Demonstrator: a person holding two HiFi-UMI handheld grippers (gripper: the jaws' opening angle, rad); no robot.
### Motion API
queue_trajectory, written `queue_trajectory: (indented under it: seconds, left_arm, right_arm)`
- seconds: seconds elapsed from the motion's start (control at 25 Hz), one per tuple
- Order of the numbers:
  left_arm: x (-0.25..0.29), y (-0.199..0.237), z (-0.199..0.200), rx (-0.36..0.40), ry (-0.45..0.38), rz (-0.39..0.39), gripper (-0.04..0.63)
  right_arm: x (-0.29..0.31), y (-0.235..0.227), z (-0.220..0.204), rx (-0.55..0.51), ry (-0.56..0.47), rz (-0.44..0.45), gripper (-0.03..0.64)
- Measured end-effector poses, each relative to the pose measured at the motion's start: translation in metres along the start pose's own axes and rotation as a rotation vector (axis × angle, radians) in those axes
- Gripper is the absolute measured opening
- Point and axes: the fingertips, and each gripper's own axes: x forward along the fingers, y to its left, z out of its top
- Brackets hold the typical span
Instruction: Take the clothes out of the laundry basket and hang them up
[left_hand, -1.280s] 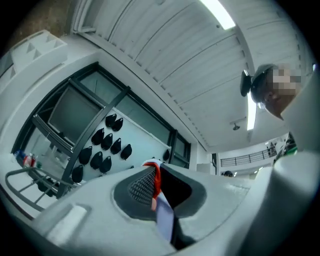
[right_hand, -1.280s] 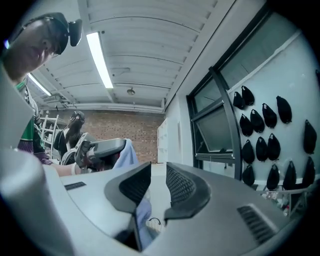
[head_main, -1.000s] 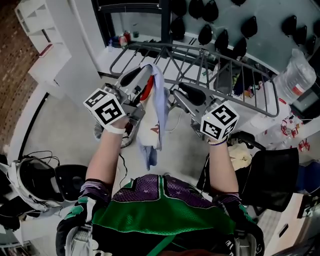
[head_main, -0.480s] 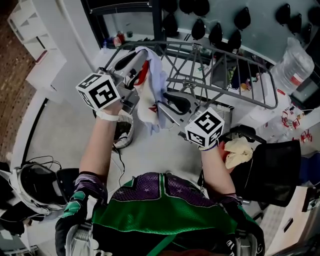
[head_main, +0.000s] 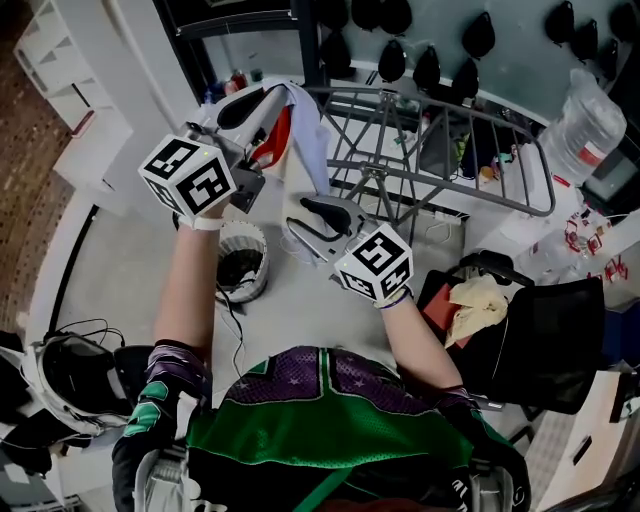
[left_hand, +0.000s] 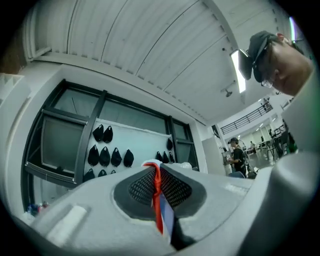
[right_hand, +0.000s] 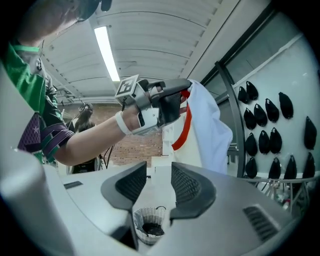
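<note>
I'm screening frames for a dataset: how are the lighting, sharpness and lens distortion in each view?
Head view: dim overall, yet the garment and drying rack stay sharp. Left gripper view: heavy fisheye with black corners; the ceiling light strip is blown out. Right gripper view: same fisheye bending; the ceiling tube glares, and the brick wall behind looks soft.

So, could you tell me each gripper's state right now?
Left gripper: shut on the red-trimmed white garment.
Right gripper: open, empty; its jaws have just been opening.
</note>
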Motion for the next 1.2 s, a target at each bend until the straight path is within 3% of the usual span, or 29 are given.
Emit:
queue_trajectory:
  seconds: [0.28, 0.68, 0.84, 0.92, 1.08, 1.2]
  left_arm:
    - [0.007, -0.017, 0.013, -0.061, -0.042, -0.067, 0.025]
    - [0.006, -0.056, 0.034, -0.137, -0.09, -0.199, 0.025]
    - [0.015, -0.059, 0.041, -0.144, -0.102, -0.222, 0.025]
    - [0.018, -0.052, 0.044, -0.145, -0.11, -0.207, 0.025]
    - [0.015, -0.027, 0.042, -0.186, -0.136, -0.129, 0.025]
    - [0.012, -0.005, 0.032, -0.225, -0.159, -0.052, 0.025]
  right_arm:
    - [0.026, 0.001, 0.003, -0.046, 0.011, -0.091, 0.218]
    - [0.024, -0.051, 0.007, -0.113, 0.053, -0.371, 0.396]
    - [0.025, -0.081, 0.023, -0.085, 0.012, -0.526, 0.407]
    - [0.02, -0.093, 0.031, -0.04, -0.019, -0.553, 0.365]
    - [-0.006, -0.1, 0.029, -0.045, -0.026, -0.539, 0.136]
    - [-0.023, -0.1, 0.023, -0.058, -0.028, -0.533, 0.09]
